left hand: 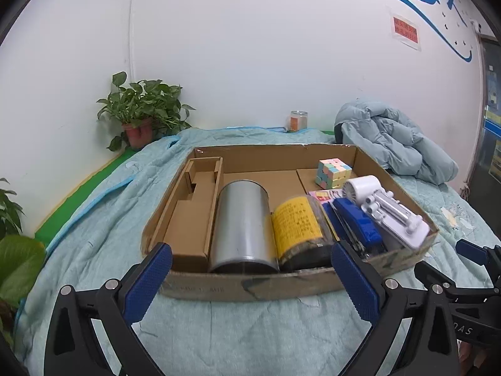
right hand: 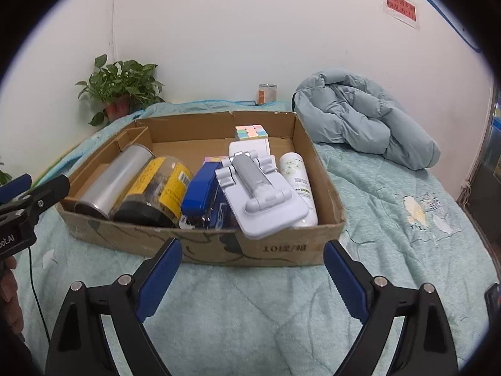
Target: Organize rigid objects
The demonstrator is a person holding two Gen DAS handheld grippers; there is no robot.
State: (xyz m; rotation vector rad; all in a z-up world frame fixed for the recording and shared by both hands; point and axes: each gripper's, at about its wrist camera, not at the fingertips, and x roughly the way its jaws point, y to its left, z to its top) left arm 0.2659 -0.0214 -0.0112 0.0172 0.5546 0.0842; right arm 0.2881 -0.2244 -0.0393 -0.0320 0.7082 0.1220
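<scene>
Both grippers, left gripper [left hand: 250, 269] and right gripper [right hand: 252, 268], are hanging released and empty before the cardboard box [right hand: 219, 247], sitting mid-bed; metal can [left hand: 241, 225], jar [left hand: 297, 228], stapler [right hand: 200, 191], phone stand [right hand: 260, 194], bottle [right hand: 297, 178] are lying along its near edge, cube [right hand: 252, 132] at the far edge.

— How does the left gripper [left hand: 250, 269] stand?
— Black arms, blue ribbed pads [left hand: 147, 282] spread wide, nothing between them, angled downward.
— And the right gripper [right hand: 252, 269]?
— Likewise spread and empty, tilted down. A hand [right hand: 7, 294] shows beside it.
</scene>
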